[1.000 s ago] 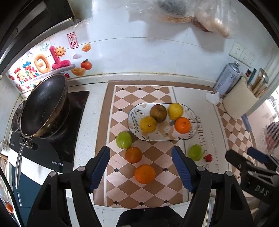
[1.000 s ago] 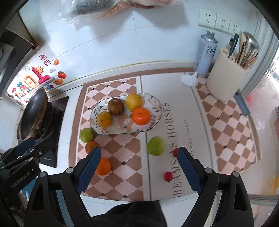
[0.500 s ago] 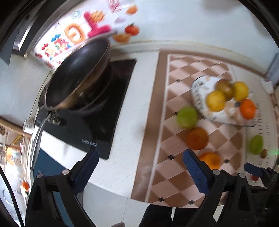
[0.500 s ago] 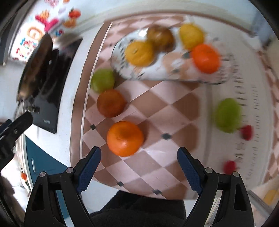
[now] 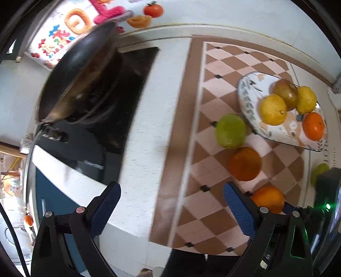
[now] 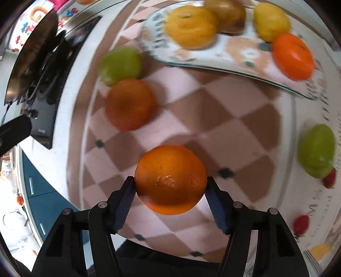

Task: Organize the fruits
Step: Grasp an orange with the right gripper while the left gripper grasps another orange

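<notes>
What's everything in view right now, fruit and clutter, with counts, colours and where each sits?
Plate: one, patterned white, back of the checkered mat.
Fruit on plate: two yellow, one brown, one orange.
Green fruit: two; one beside the plate's left end, one on the mat's right side.
Oranges on mat: one dark, near the left green fruit.
Bright orange: one, between the right tongs.
Small red fruits: two, right edge.
Frying pan: one, black, on the black cooktop.
Left tongs: open, over the counter.
Right tongs: pads against the bright orange.
</notes>
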Demonstrator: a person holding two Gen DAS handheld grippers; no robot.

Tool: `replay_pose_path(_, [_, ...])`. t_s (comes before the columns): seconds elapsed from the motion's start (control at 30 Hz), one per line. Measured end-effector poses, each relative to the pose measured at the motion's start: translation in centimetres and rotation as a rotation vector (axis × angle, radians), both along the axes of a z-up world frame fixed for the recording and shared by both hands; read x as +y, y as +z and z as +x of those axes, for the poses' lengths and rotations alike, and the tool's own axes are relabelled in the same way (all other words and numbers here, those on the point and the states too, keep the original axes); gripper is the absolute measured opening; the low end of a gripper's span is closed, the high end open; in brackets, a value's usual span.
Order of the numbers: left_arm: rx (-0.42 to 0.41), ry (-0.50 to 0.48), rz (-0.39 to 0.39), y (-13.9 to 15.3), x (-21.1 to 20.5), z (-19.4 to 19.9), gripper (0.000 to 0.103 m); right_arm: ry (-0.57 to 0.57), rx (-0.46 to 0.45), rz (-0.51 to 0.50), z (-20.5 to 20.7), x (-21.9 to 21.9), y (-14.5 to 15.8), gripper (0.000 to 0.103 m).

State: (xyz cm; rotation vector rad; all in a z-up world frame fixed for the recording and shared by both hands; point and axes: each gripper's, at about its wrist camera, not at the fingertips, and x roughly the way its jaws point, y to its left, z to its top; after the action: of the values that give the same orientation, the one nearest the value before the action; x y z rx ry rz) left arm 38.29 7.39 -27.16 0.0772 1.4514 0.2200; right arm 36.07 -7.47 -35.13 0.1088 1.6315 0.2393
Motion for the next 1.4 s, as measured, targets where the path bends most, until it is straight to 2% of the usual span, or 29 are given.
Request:
replay_pose_path(0.23, [0.106, -0.021, -0.169, -3.6, -2.9, 2.4, 0.099, -0.145, 0.021, -0.023, 0.2, -7.3, 0.1, 0.068])
replay_pose_path(0.37, [0.202, -0.015, -0.266, -6.8, -4.1, 4.1, 0.099, -0.183, 0.023, -0.026, 0.2, -9.1, 0.2, 0.068])
replay_pose_path(0.47, [0.255, -0.017, -0.282, -8.9, -4.5, 5.0, 0.099, -0.207, 0.026, -0.015, 0.1, -9.5, 0.3, 0.068])
replay_pose_path(0.6, [0.278, -0.017, -0.298, -10.4, -4.7, 5.7, 0.097, -0.207, 0.030, -0.013, 0.0, -9.7, 0.4, 0.068])
replay_pose_path(0.7, [0.275, -0.027, -0.305, -10.7, -5.0, 5.9, 0.088, -0.202, 0.037, -0.013, 0.2, -10.0, 0.4, 0.068])
replay_pose_path(0.77, [0.269, -0.033, -0.310, -10.7, -5.2, 5.9, 0.078, -0.197, 0.039, -0.015, 0.3, -9.9, 0.4, 0.068])
replay_pose_path(0.83, [0.264, -0.041, -0.310, -11.0, -5.5, 6.1, 0.061, -0.194, 0.040, -0.016, 0.2, -9.4, 0.2, 0.068])
replay_pose_path(0.9, [0.261, -0.046, -0.336, -11.1, -5.5, 6.6, 0.054, -0.189, 0.038, -0.015, 0.4, -9.1, 0.3, 0.068])
replay_pose_path(1.03, [0.223, -0.082, -0.313, -10.1, -6.0, 6.0, 0.053, -0.182, 0.019, -0.002, 0.9, -9.2, 1.3, 0.068])
replay_pose_path(1.13, [0.189, -0.099, -0.335, -8.0, -6.5, 5.0, 0.053, -0.205, -0.003, 0.029, 1.3, -9.9, 2.7, 0.068])
replay_pose_path(1.23, [0.126, -0.115, -0.372, -4.4, -6.7, 5.1, 0.053, -0.261, -0.041, 0.076, 2.6, -11.6, 5.0, 0.068])
replay_pose_path(1.4, [0.017, -0.130, -0.422, 1.4, -6.9, 8.5, 0.053, -0.339, -0.132, 0.088, 7.3, -15.3, 8.4, 0.068])
